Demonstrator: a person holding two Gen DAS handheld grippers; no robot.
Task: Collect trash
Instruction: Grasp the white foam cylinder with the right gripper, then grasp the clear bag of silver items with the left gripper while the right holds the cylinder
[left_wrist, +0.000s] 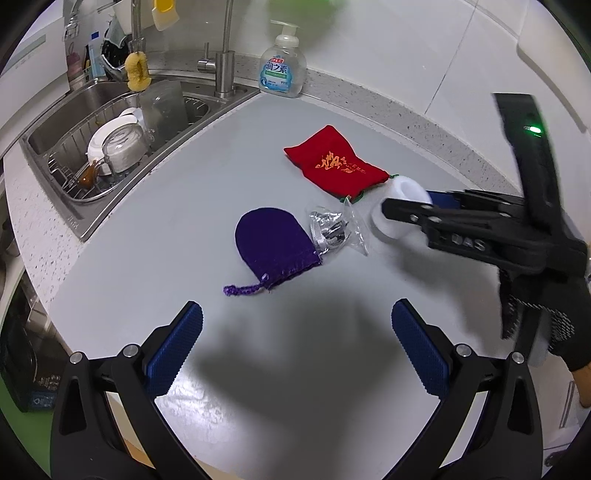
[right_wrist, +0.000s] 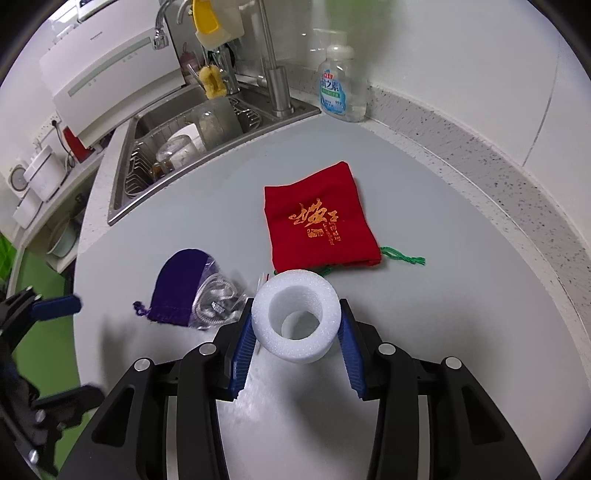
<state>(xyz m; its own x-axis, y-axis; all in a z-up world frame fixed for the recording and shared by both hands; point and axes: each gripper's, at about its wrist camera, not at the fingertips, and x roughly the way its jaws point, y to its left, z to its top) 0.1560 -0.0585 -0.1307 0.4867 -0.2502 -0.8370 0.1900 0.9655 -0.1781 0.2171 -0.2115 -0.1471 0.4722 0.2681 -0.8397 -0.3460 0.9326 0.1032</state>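
My right gripper (right_wrist: 295, 317) is shut on a white foam ring (right_wrist: 297, 319) and holds it over the grey counter; it also shows in the left wrist view (left_wrist: 400, 210), gripped by the right gripper (left_wrist: 402, 206). A red drawstring pouch (right_wrist: 317, 221) (left_wrist: 336, 166) lies flat behind it. A purple pouch (right_wrist: 177, 288) (left_wrist: 275, 245) lies to the left, touching a clear plastic bag with silver scraps (right_wrist: 218, 301) (left_wrist: 334, 230). My left gripper (left_wrist: 295, 332) is open and empty, in front of the purple pouch.
A steel sink (left_wrist: 92, 122) with a dish rack, dishes and a jar sits at the back left. A hand-soap bottle (left_wrist: 282, 64) (right_wrist: 341, 88) stands by the wall. The counter's front edge (left_wrist: 221, 461) is near my left gripper.
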